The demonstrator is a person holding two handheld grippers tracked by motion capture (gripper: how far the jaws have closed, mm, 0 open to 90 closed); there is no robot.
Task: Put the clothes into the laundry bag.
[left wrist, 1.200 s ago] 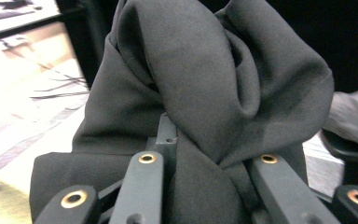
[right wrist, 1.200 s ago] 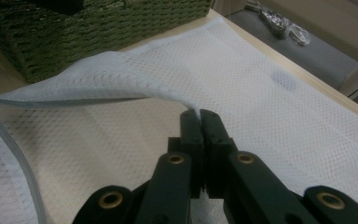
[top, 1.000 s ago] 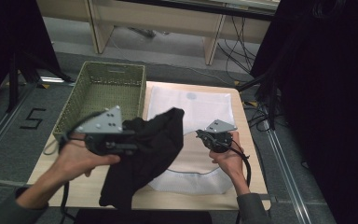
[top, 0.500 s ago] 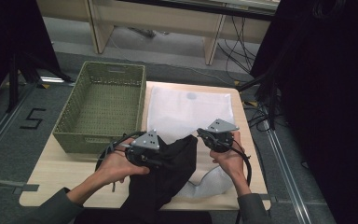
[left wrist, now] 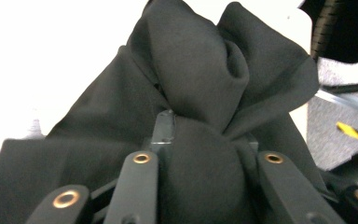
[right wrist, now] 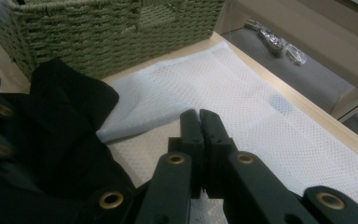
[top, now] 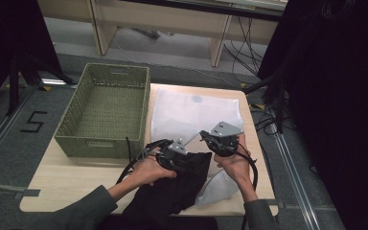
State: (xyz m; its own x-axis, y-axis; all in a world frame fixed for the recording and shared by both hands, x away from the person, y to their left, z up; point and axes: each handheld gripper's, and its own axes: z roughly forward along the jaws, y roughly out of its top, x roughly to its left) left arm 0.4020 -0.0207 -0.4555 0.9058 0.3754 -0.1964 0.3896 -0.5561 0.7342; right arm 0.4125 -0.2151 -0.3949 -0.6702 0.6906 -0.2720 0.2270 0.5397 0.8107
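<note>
A black cloth (top: 172,189) lies bunched over the table's front edge and partly on a white mesh bag (top: 196,112). My left gripper (top: 190,160) is low at the cloth's top, shut on a thick fold of it. In the left gripper view the black cloth (left wrist: 191,70) bulges between the jaws of the left gripper (left wrist: 207,135), which have just been opening a little. Just right of it, my right gripper (top: 205,136) is shut over the bag. In the right gripper view the right gripper (right wrist: 199,116) has its tips together above the mesh bag (right wrist: 261,107), with the black cloth (right wrist: 51,126) at the left.
A green woven basket (top: 100,143) with nothing inside stands at the table's left, and its wall (right wrist: 98,28) is close ahead in the right gripper view. The table's right edge and cables on the floor lie beyond the bag. A crumpled corner of the bag (top: 215,189) sits by the right wrist.
My left gripper has come down and to the right with the black cloth, from beside the basket to just left of the right gripper. The right hand has stayed put.
</note>
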